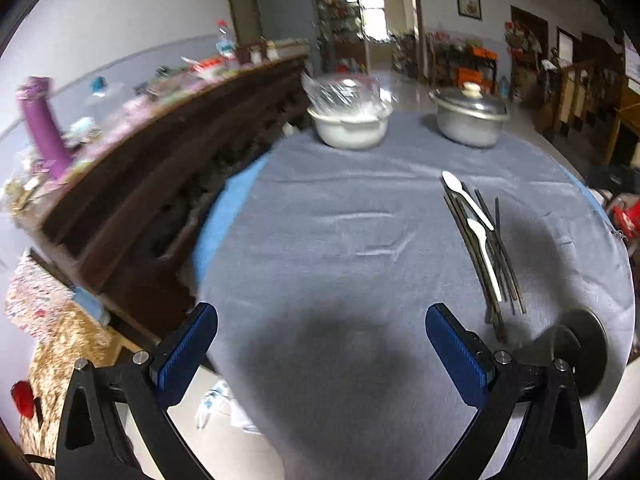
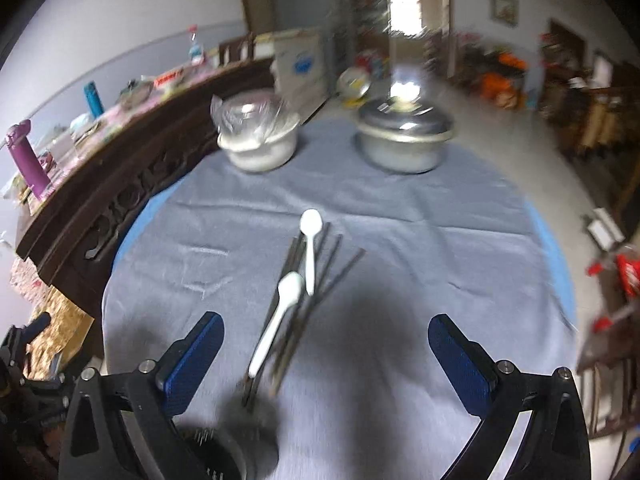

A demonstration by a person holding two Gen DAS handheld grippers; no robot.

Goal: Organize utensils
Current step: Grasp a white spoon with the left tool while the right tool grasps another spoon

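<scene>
Two white plastic spoons (image 1: 467,197) (image 2: 310,250) lie on a bundle of dark chopsticks (image 1: 486,264) (image 2: 294,320) on a round table with a grey cloth (image 1: 340,240) (image 2: 400,260). A dark round holder (image 1: 580,350) (image 2: 224,452) stands at the near end of the pile. My left gripper (image 1: 322,334) is open and empty, above the cloth to the left of the pile. My right gripper (image 2: 326,346) is open and empty, above the near end of the pile.
A white bowl covered with plastic film (image 1: 348,116) (image 2: 258,136) and a lidded metal pot (image 1: 470,118) (image 2: 402,140) stand at the far edge. A dark wooden sideboard (image 1: 160,168) (image 2: 100,208) with clutter runs along the left of the table.
</scene>
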